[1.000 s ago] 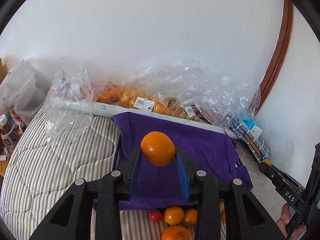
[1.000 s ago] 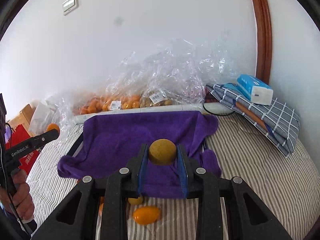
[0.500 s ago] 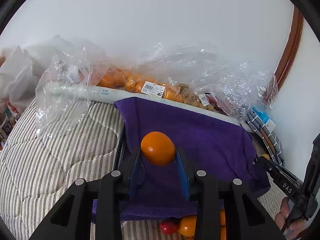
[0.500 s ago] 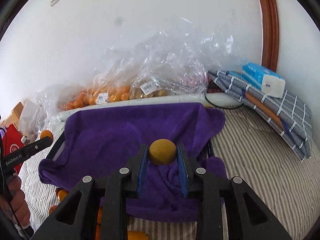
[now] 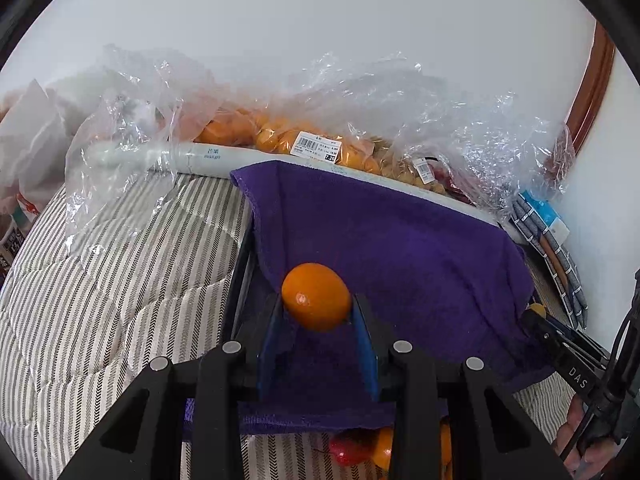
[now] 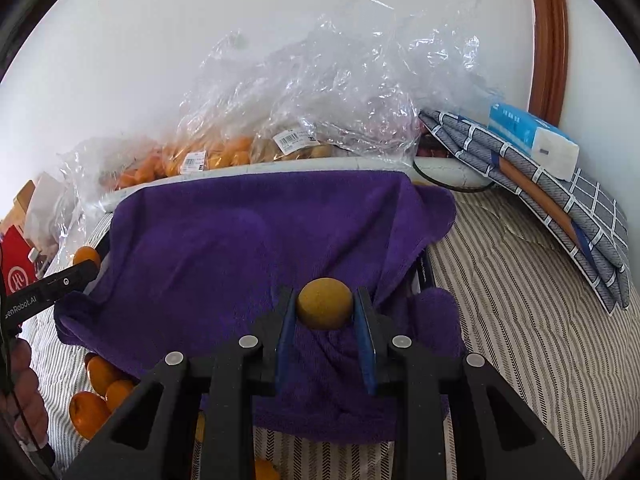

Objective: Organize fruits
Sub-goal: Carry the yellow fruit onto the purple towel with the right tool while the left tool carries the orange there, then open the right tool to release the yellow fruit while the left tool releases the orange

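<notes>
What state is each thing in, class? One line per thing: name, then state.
left gripper: shut on the orange fruit.
right gripper: shut on the brownish-yellow fruit.
purple towel: draped loosely over a dark tray.
clear plastic bags: crumpled, holding fruit, by the wall.
loose oranges: lying on the striped bedding.

Striped bedding [image 6: 520,320] covered the surface; folded grey checked cloth [image 6: 560,208] with a blue tissue pack [image 6: 532,140] on top lay by the white wall [image 5: 320,20].
</notes>
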A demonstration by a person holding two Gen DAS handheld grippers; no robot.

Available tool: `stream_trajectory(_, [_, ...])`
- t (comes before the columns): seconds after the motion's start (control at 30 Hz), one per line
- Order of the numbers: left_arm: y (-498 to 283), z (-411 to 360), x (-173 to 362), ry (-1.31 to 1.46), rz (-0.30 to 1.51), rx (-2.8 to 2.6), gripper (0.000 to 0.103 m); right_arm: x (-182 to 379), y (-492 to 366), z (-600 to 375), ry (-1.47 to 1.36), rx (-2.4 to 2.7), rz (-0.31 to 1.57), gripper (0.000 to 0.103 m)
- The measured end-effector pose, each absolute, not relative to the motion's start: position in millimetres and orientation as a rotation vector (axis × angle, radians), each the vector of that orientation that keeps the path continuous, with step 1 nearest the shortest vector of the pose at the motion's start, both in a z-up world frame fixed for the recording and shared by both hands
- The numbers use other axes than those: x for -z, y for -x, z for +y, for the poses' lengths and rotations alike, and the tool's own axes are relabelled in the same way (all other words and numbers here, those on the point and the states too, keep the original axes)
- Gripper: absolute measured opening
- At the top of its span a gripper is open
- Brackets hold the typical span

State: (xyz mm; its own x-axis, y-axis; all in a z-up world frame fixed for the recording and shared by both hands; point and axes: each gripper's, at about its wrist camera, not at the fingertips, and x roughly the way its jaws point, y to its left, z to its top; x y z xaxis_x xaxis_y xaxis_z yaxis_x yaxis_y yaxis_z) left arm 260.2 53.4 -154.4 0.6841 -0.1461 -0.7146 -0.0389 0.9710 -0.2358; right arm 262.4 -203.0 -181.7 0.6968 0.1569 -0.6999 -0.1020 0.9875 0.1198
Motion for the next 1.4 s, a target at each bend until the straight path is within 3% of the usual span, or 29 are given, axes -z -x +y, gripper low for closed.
stream_trajectory(0.77, [-266.2,41.5,165.1,0.184,0.896,0.062,0.033,196.8,-270.1,-195.8,-0.034,-0.126,0.870,0.030])
stream_trajectory(0.83, [-266.3,41.1,165.0,0.179,0.898,0.063,0.033,196.9,-270.3,-195.8,-0.030,-0.124,0.872,0.035])
stream_trajectory(0.97, [-267.0,40.0,165.3,0.171,0.902,0.063,0.033,193.7,-268.9,-197.5,-0.035,-0.123,0.860,0.057])
stream_trajectory(1.07, [-267.3,39.9,165.1,0.170,0.904,0.064,0.033,189.6,-266.4,-199.7,-0.045,-0.118,0.838,0.065])
stream_trajectory(1.33, [-265.8,44.1,163.6,0.216,0.899,0.102,0.033,183.5,-261.7,-198.3,-0.022,-0.097,0.796,0.067])
stream_trajectory(1.4, [-264.7,47.7,162.9,0.266,0.896,0.139,0.040,182.1,-260.2,-197.5,-0.015,-0.095,0.787,0.067])
